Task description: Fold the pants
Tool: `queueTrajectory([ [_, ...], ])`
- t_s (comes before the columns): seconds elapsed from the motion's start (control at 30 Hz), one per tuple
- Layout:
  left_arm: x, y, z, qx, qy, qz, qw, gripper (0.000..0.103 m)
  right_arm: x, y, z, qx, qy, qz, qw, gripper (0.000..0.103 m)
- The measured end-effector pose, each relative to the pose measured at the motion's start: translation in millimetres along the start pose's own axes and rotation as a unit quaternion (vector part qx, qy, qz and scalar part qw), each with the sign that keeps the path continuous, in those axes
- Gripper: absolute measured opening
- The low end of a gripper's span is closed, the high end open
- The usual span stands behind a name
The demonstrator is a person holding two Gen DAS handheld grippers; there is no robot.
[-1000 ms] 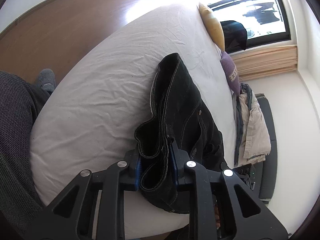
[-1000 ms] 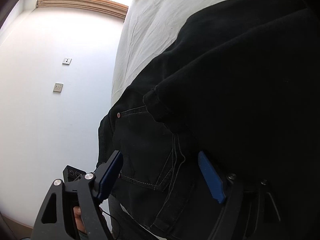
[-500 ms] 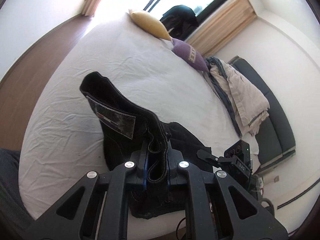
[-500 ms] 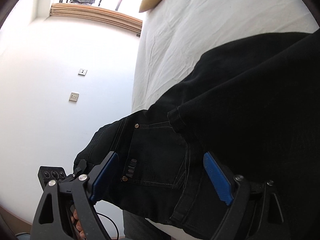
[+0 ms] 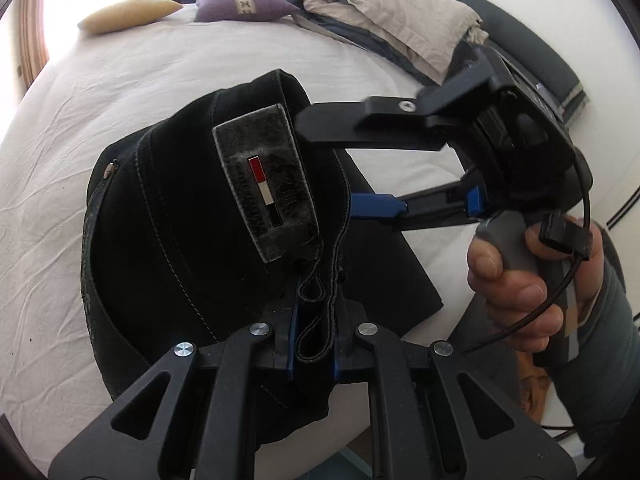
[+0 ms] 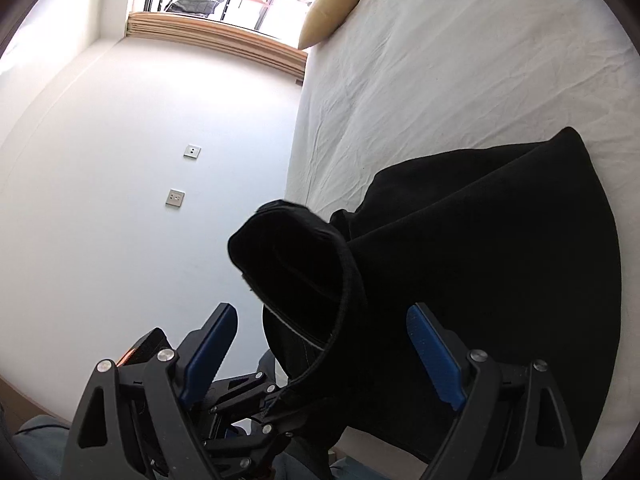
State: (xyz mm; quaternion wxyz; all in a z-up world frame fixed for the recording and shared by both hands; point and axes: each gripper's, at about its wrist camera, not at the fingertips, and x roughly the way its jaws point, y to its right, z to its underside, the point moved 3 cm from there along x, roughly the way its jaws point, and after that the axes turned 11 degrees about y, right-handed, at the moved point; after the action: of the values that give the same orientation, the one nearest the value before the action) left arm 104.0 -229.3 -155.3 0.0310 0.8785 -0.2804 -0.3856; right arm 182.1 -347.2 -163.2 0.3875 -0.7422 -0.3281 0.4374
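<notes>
The left gripper (image 5: 314, 344) is clamped on the waistband of the black pants (image 5: 180, 248), lifted at the near edge of the white bed (image 5: 120, 80). The right gripper (image 6: 320, 352) gapes wide around them, gripping nothing. A yellow pillow (image 5: 128, 11) lies at the far edge.

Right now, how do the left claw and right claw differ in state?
The left claw is shut on a bunch of the black pants at the waistband; the right claw is open, its blue pads spread to either side of the fabric without pinching it. The left carries the lifted end, the right bears nothing. Both are over the near edge of the bed.
</notes>
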Motion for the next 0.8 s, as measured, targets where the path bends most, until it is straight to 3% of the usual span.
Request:
queueTrajectory([
  [0.07,6.9,12.2,1.7,0.018,-0.007,-0.002,0.9998,0.010,-4.5,9.9,2.7,-0.024,-0.017,0.033,0.999,0.083],
  [0.2,12.6,29.8,7.5,0.042,-0.014,-0.009,0.9990,0.010,9.4,7.1,11.5,-0.099,-0.044,0.112,0.988,0.040],
  [0.3,15.5,41.3,11.3,0.046,-0.018,-0.009,0.9987,0.010,6.8,-3.0,14.5,-0.151,-0.042,0.152,0.976,0.029],
  [0.4,15.4,49.4,7.9,0.056,-0.012,-0.007,0.9983,0.010,0.3,-9.8,10.6,-0.172,-0.031,0.161,0.971,0.025],
  [0.57,23.3,80.0,-1.9,0.071,-0.003,0.007,0.9975,0.010,-27.1,-4.8,-2.6,-0.165,-0.014,0.146,0.975,0.023],
  [0.8,61.3,104.0,7.5,0.073,-0.025,0.021,0.9968,0.010,-40.9,47.2,-7.4,-0.105,-0.018,0.133,0.985,0.022],
])
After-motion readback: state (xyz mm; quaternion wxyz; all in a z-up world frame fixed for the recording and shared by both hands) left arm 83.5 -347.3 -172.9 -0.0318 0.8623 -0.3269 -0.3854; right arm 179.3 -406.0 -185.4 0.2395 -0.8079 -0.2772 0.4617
